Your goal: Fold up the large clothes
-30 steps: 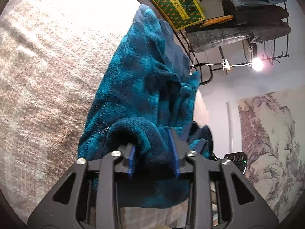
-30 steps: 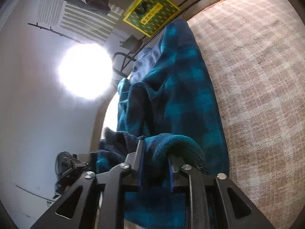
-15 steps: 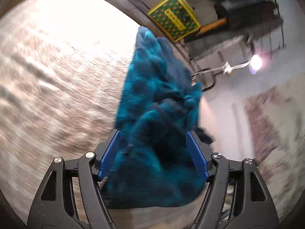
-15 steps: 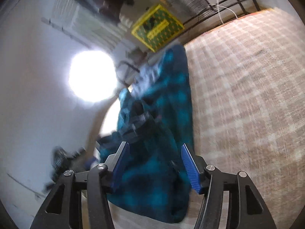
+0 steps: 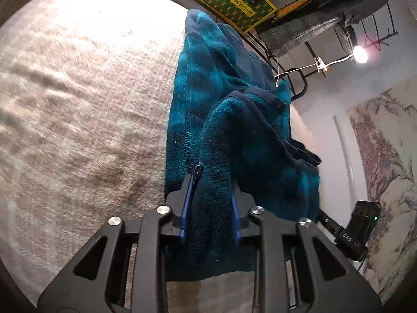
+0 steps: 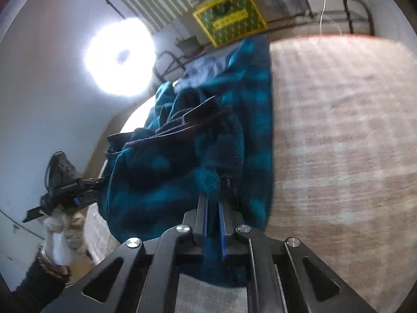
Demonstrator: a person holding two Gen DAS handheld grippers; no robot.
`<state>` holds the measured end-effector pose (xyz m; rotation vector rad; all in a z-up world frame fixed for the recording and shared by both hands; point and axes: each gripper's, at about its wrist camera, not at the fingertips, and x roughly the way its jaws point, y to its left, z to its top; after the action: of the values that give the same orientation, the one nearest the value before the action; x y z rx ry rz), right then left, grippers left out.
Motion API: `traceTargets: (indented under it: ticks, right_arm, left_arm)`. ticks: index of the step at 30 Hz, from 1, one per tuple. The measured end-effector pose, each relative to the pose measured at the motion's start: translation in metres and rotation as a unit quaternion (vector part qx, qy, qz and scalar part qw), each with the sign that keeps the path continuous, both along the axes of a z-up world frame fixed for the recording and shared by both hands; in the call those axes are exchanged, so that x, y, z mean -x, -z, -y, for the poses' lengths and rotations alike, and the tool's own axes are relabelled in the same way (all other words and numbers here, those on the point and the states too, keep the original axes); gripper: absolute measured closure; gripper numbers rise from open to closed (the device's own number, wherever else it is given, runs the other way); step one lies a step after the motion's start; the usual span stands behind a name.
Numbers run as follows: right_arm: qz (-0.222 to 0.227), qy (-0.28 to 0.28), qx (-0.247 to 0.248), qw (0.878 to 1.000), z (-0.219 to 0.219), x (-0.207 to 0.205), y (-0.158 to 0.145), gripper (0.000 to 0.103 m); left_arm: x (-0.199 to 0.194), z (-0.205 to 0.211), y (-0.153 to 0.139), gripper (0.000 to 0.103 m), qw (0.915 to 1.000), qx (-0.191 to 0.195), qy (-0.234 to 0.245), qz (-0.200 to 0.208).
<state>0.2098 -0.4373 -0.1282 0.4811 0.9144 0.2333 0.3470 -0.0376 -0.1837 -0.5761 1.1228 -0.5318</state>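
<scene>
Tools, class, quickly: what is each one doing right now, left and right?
Left tool: jaws have just been closing, now shut on a thick fold of the blue fleece jacket.
Right tool: jaws just closed, pinching the jacket's edge.

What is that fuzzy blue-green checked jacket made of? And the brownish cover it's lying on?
The teal and navy checked jacket looks like fleece: a soft, matte, fuzzy pile with thick rounded folds, and a zipper along one edge. The beige checked bed cover looks like a woven or brushed textile, matte, with a faint grid and soft wrinkles; blur leaves the exact fabric unclear.
</scene>
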Motion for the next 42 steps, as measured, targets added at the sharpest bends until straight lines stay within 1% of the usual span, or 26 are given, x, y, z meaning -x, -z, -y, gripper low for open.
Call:
traceTargets:
  ticks: [2, 3, 4, 6, 7, 8, 10, 13, 15, 16, 18, 22, 24, 26, 27, 28, 29, 30, 31, 32, 34, 35, 37, 39, 41, 42]
  right_arm:
    - [-0.007, 0.015, -0.004, 1.000, 0.009, 0.003, 0.007, 0.099]
    - [-0.023, 0.016, -0.002, 1.000, 0.010, 0.000, 0.017, 0.099]
    - [-0.034, 0.017, 0.009, 0.999, 0.008, -0.001, 0.024, 0.099]
    - [-0.048, 0.016, 0.029, 0.998, 0.003, -0.003, 0.031, 0.096]
    - [-0.049, 0.018, 0.041, 0.998, 0.001, -0.003, 0.029, 0.093]
    - [-0.047, 0.018, 0.050, 0.998, 0.000, -0.002, 0.025, 0.082]
    - [-0.026, 0.025, 0.089, 0.995, 0.000, 0.002, 0.008, 0.072]
    - [0.041, 0.007, 0.106, 0.993, -0.007, 0.012, -0.022, 0.071]
    - [0.074, -0.013, 0.109, 0.991, -0.017, 0.014, -0.035, 0.070]
    - [0.084, -0.026, 0.110, 0.990, -0.026, 0.011, -0.037, 0.069]
    - [0.091, -0.050, 0.103, 0.989, -0.040, 0.004, -0.038, 0.069]
    - [0.084, -0.090, 0.099, 0.988, -0.070, -0.015, -0.027, 0.071]
    - [0.078, -0.103, 0.106, 0.986, -0.081, -0.024, -0.023, 0.071]
    - [0.073, -0.089, 0.136, 0.984, -0.083, -0.036, -0.015, 0.071]
    - [0.059, -0.062, 0.157, 0.984, -0.078, -0.046, -0.008, 0.071]
    - [0.043, -0.038, 0.168, 0.984, -0.073, -0.053, -0.001, 0.072]
    - [0.027, -0.023, 0.167, 0.985, -0.065, -0.059, 0.006, 0.079]
    - [0.011, -0.020, 0.156, 0.988, -0.058, -0.065, 0.016, 0.081]
    - [-0.006, -0.024, 0.151, 0.988, -0.054, -0.070, 0.025, 0.083]
    - [-0.008, -0.030, 0.156, 0.987, -0.055, -0.071, 0.029, 0.083]
    - [-0.009, -0.035, 0.185, 0.982, -0.064, -0.071, 0.026, 0.083]
    - [-0.010, -0.035, 0.189, 0.981, -0.066, -0.069, 0.022, 0.082]
    - [-0.003, -0.028, 0.183, 0.983, -0.065, -0.061, 0.009, 0.078]
    - [0.017, -0.015, 0.181, 0.983, -0.060, -0.047, -0.007, 0.069]
    - [0.042, 0.007, 0.183, 0.982, -0.053, -0.028, -0.029, 0.055]
    - [0.056, 0.016, 0.180, 0.982, -0.050, -0.018, -0.039, 0.053]
  left_arm:
    - [-0.005, 0.002, 0.014, 0.079, 0.9998, -0.018, -0.001, -0.008]
    - [-0.008, 0.002, 0.022, 0.077, 0.9997, -0.015, -0.005, -0.016]
    - [-0.011, 0.000, 0.028, 0.071, 0.9997, -0.008, -0.010, -0.022]
    - [-0.016, -0.004, 0.029, 0.068, 0.9992, 0.007, -0.020, -0.035]
    - [-0.018, -0.006, 0.027, 0.064, 0.9991, 0.007, -0.021, -0.037]
    - [-0.018, -0.011, 0.020, 0.062, 0.9992, -0.003, -0.024, -0.032]
    - [-0.014, -0.020, 0.006, 0.062, 0.9996, -0.010, -0.027, -0.004]
    - [-0.009, -0.027, -0.008, 0.058, 0.9998, -0.008, -0.006, 0.017]
    - [-0.001, -0.031, -0.010, 0.058, 0.9999, -0.002, 0.000, 0.016]
    - [0.003, -0.031, -0.008, 0.058, 0.9999, 0.011, 0.004, 0.010]
    - [0.010, -0.028, -0.008, 0.058, 0.9998, 0.010, 0.014, 0.012]
    - [0.028, -0.002, -0.023, 0.058, 0.9958, -0.026, 0.062, 0.063]
    - [0.030, 0.011, -0.030, 0.058, 0.9935, -0.027, 0.072, 0.085]
    - [0.018, 0.022, -0.027, 0.058, 0.9936, -0.023, 0.065, 0.090]
    - [0.010, 0.025, -0.022, 0.058, 0.9951, -0.023, 0.054, 0.080]
    - [-0.002, 0.027, -0.011, 0.061, 0.9969, -0.036, 0.036, 0.060]
    - [-0.008, 0.027, -0.004, 0.068, 0.9971, -0.050, 0.028, 0.049]
    - [-0.012, 0.027, 0.002, 0.080, 0.9969, -0.064, 0.021, 0.041]
    - [-0.013, 0.025, 0.005, 0.080, 0.9973, -0.058, 0.020, 0.041]
    - [-0.013, 0.024, 0.004, 0.080, 0.9964, -0.065, 0.029, 0.046]
    - [-0.008, 0.021, 0.000, 0.080, 0.9948, -0.079, 0.033, 0.056]
    - [-0.001, 0.015, -0.004, 0.080, 0.9947, -0.080, 0.026, 0.059]
    - [0.008, 0.007, -0.008, 0.066, 0.9947, -0.087, 0.015, 0.052]
    - [0.021, -0.007, -0.013, 0.066, 0.9952, -0.083, 0.011, 0.051]
    - [0.037, -0.021, -0.022, 0.066, 0.9958, -0.077, 0.005, 0.051]
    - [0.042, -0.024, -0.024, 0.066, 0.9958, -0.077, 0.002, 0.050]
